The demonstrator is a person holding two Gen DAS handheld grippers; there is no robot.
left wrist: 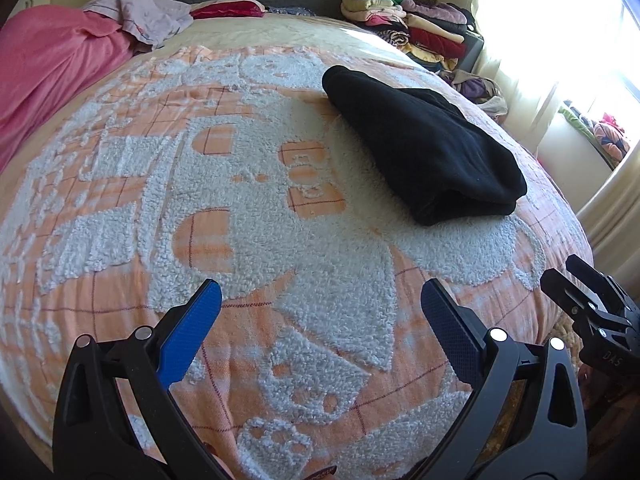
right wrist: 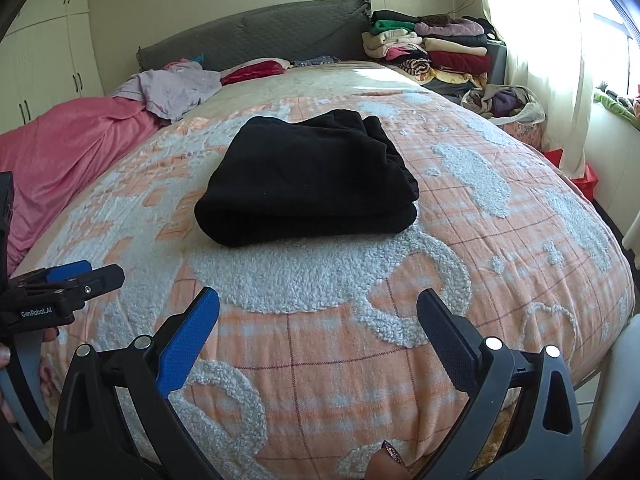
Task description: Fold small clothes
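A black garment (left wrist: 424,148) lies folded into a thick rectangle on the orange and white bedspread (left wrist: 240,208). It also shows in the right wrist view (right wrist: 308,176), in the middle of the bed. My left gripper (left wrist: 320,296) is open and empty, held over the bedspread short of the garment and to its left. My right gripper (right wrist: 318,304) is open and empty, held in front of the garment's near folded edge. The right gripper shows at the right edge of the left wrist view (left wrist: 560,272). The left gripper shows at the left edge of the right wrist view (right wrist: 100,276).
A pink blanket (right wrist: 68,148) and a lilac garment (right wrist: 176,86) lie at the bed's far left. A stack of folded clothes (right wrist: 436,50) stands at the far right by the grey headboard (right wrist: 256,36). A bag of clothes (right wrist: 504,102) sits beside the bed near the bright window.
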